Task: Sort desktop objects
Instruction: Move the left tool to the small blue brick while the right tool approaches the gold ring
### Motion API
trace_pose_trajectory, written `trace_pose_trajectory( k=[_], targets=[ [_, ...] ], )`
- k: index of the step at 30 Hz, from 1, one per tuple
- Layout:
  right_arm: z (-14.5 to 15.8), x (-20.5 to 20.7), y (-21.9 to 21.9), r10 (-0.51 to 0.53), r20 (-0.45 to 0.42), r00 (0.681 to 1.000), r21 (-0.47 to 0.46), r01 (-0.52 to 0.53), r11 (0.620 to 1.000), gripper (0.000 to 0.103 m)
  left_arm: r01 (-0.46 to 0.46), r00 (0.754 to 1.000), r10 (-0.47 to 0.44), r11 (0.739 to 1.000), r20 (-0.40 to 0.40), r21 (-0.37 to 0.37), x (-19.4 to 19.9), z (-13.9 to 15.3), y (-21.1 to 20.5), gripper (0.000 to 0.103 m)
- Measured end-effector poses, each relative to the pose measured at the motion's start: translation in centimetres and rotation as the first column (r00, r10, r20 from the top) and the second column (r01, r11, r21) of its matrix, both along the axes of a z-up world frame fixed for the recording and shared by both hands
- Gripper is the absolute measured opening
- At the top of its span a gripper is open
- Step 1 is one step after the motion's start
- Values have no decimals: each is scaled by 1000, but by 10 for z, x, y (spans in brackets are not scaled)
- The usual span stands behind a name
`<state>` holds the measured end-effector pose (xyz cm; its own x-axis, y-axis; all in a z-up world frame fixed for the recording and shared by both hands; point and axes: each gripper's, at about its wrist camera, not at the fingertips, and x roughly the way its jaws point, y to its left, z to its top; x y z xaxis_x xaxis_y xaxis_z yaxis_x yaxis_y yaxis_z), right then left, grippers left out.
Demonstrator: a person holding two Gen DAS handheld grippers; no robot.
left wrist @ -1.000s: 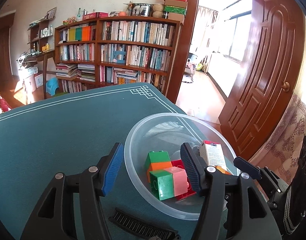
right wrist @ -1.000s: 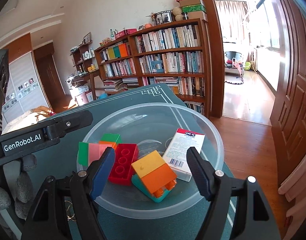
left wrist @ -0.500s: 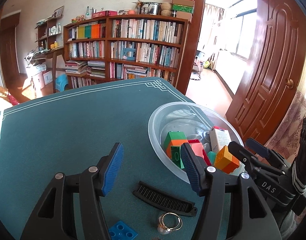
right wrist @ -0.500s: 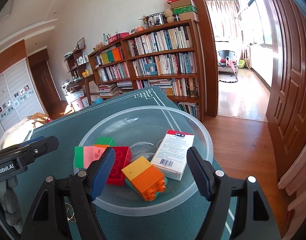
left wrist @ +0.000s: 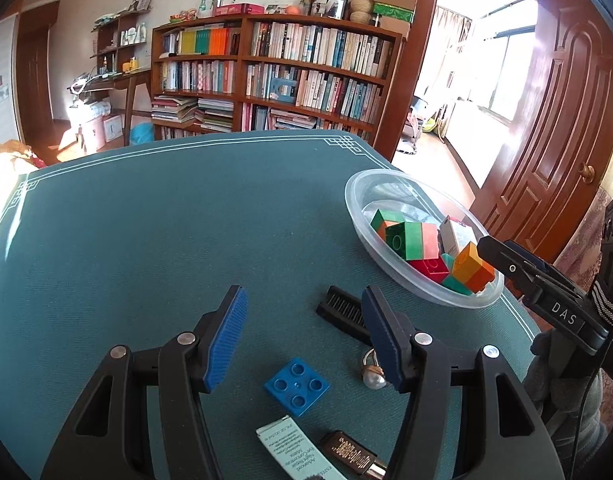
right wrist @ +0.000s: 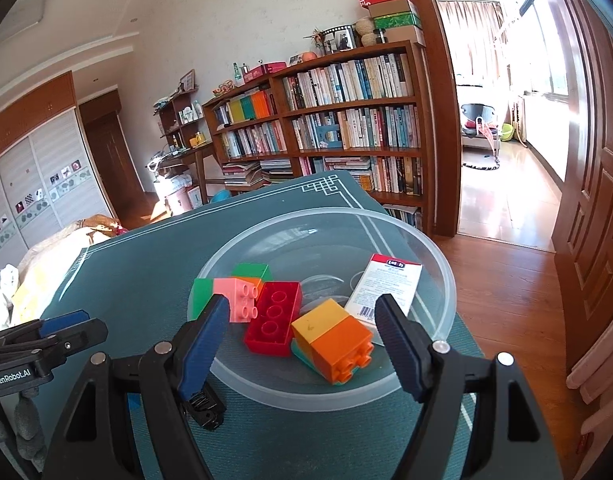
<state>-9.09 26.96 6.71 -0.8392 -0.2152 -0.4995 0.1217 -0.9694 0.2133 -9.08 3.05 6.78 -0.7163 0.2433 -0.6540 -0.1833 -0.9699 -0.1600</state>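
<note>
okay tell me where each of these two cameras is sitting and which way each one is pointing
Left wrist: on the left gripper, angled down at the blue brick, comb and ring; jaws open, right gripper at the frame's right.
Right wrist: on the right gripper, over the clear bowl; left gripper at the frame's left.
Shared: bowl, table, bookshelf.

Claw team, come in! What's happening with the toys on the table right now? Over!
Left claw open, empty, above blue brick. Right claw open, empty, at clear bowl of bricks. Black comb and ring lie close by.
</note>
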Motion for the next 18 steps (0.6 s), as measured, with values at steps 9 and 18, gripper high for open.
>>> trace_pose_trajectory(
  k=[9,18],
  targets=[
    [-1,12,-25,152,18,988,-24,-152,988,79,-11,999,10,1000,46,11,12,-18,-11,63],
    [3,33,-56,421,15,907,-61,-419,906,79,23,997,-23,1000,78,-3,13,-30,-4,63]
  ],
)
